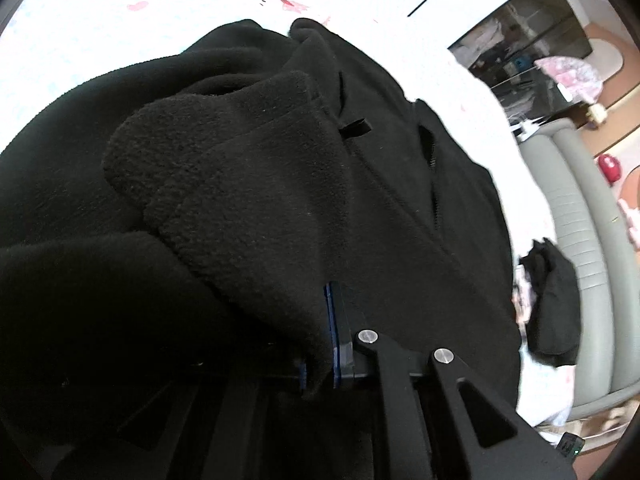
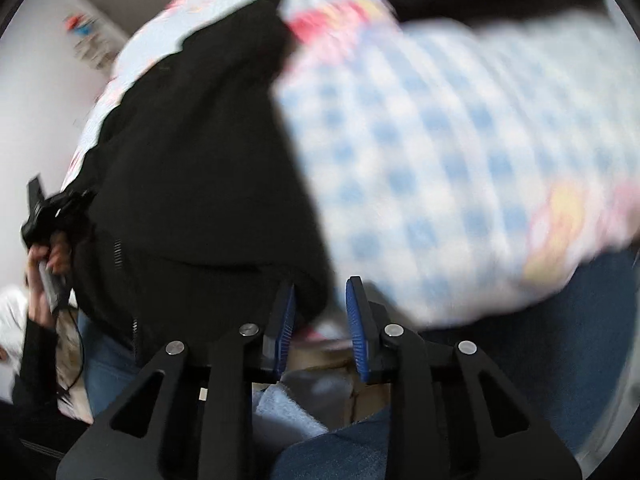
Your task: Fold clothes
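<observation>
Black fleece jacket (image 1: 280,184) on bed (image 2: 440,140) | soft, bulky, limp; take by hem | left hand-held gripper (image 1: 320,344) pinching fleece fold | right hand-held gripper (image 2: 320,320) parted, holding nothing

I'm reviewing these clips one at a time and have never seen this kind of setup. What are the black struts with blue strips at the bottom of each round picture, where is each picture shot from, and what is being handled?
There is no robot here: a person carries a hand-held two-finger gripper in each hand. Each round picture comes from a fisheye camera on one gripper, looking forward along its fingers.

In the left wrist view, the left gripper has its jaws closed on a fold of the black fleece zip-up jacket, which lies spread over a bed with a white, pink-printed bedsheet.

The right wrist view is blurred. The right gripper has its blue-padded jaws apart, with the jacket's edge near the left pad; I cannot tell whether it touches. Beyond lies a blue-and-white checked cover. At the left edge, the person's hand holds the other gripper's handle.
</observation>
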A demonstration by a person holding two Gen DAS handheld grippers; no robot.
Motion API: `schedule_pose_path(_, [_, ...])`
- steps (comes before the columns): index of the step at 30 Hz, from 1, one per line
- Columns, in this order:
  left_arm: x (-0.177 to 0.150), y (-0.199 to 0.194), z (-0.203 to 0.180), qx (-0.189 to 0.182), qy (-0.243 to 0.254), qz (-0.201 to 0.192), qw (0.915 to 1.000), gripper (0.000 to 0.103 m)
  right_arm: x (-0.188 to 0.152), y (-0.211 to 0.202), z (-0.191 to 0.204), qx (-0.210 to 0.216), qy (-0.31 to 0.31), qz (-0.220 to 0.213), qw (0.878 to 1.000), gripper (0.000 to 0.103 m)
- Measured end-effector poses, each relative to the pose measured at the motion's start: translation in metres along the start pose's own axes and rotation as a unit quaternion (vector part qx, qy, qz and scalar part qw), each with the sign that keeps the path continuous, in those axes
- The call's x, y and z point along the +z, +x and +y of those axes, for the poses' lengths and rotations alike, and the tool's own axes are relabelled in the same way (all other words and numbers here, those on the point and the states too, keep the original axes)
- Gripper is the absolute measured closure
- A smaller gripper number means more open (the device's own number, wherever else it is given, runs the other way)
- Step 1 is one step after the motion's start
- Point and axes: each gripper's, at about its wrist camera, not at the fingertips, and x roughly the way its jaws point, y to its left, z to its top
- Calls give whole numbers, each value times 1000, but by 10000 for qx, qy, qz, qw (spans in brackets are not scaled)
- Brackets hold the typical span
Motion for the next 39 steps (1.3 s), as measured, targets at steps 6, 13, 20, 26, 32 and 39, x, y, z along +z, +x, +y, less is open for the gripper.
schedule_pose_path(6, [2,7,-8,210,-37,-118,9997,70,42,16,55,300,-489,-352,9977,70])
schedule_pose_path(13, [0,-14,-37,513,343,-697,9957,97,38,29,53,311,-573,-324,9973,72])
schedule_pose_path(20, [-48,-56,-167,561,2794,-1254,9503,97,31,26,48,396,-628,-404,9964,69])
schedule_pose_path(26, [-143,20,-236,61,4206,297,9067,92,32,27,37,611,-268,-448,9968,62])
schedule_pose_path(32, [-180,40,-231,-252,4154,849,9053,60,25,18,35,992,-87,-314,9945,50])
schedule_pose_path(39, [-158,12,-180,-357,3381,603,9385,49,44,55,52,1842,26,-4,9829,31])
